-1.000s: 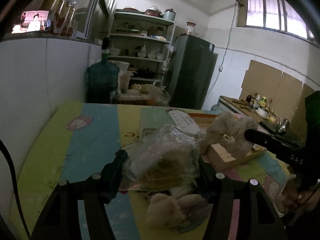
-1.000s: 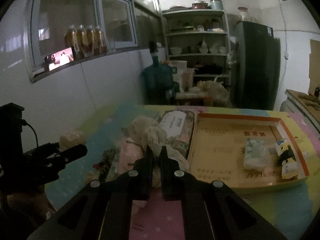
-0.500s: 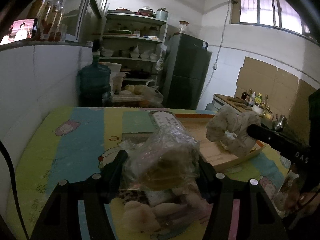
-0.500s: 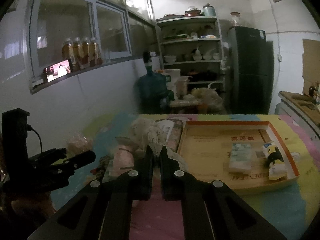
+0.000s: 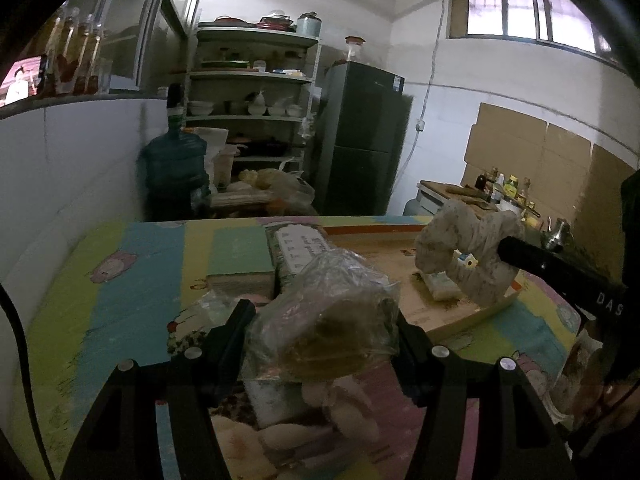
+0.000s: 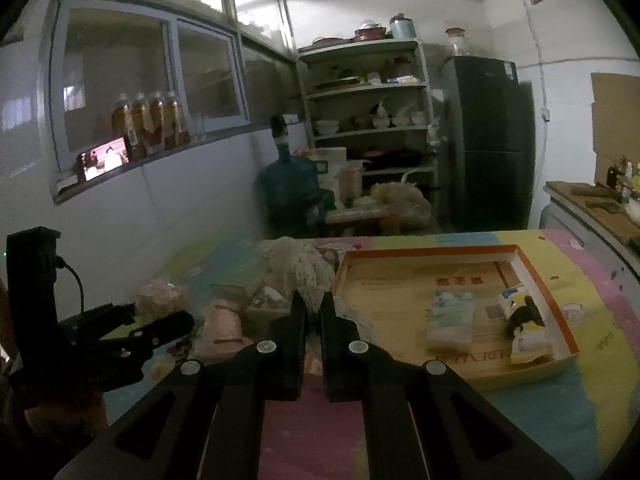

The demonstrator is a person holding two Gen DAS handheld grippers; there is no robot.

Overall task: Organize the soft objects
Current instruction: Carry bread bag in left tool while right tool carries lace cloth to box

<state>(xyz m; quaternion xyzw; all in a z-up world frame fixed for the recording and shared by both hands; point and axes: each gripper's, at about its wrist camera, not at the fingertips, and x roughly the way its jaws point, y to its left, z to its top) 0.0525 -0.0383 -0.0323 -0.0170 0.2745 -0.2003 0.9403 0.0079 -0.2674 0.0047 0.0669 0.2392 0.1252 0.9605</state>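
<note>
My left gripper (image 5: 322,326) is shut on a crinkled clear plastic bag with something brownish inside (image 5: 328,324), held above a pile of soft items (image 5: 312,428) on the table. My right gripper (image 6: 313,304) is shut on a speckled cream cloth (image 6: 294,270), which also shows in the left wrist view (image 5: 464,254), lifted above the near left edge of the cardboard tray (image 6: 516,250). The tray holds a pale tissue pack (image 6: 448,320) and a yellow-and-white packet (image 6: 524,320). The left gripper with its bag shows at the left of the right wrist view (image 6: 160,322).
A colourful patchwork mat (image 5: 132,280) covers the table. A pink soft item (image 6: 220,326) and a printed flat box (image 5: 302,246) lie left of the tray. Behind stand a blue water jug (image 5: 176,176), shelves (image 5: 252,120) and a dark fridge (image 5: 362,140).
Both grippers have risen with their loads. The right gripper has carried the speckled cloth up and toward the tray; the left has lifted the plastic bag higher off the pile.
</note>
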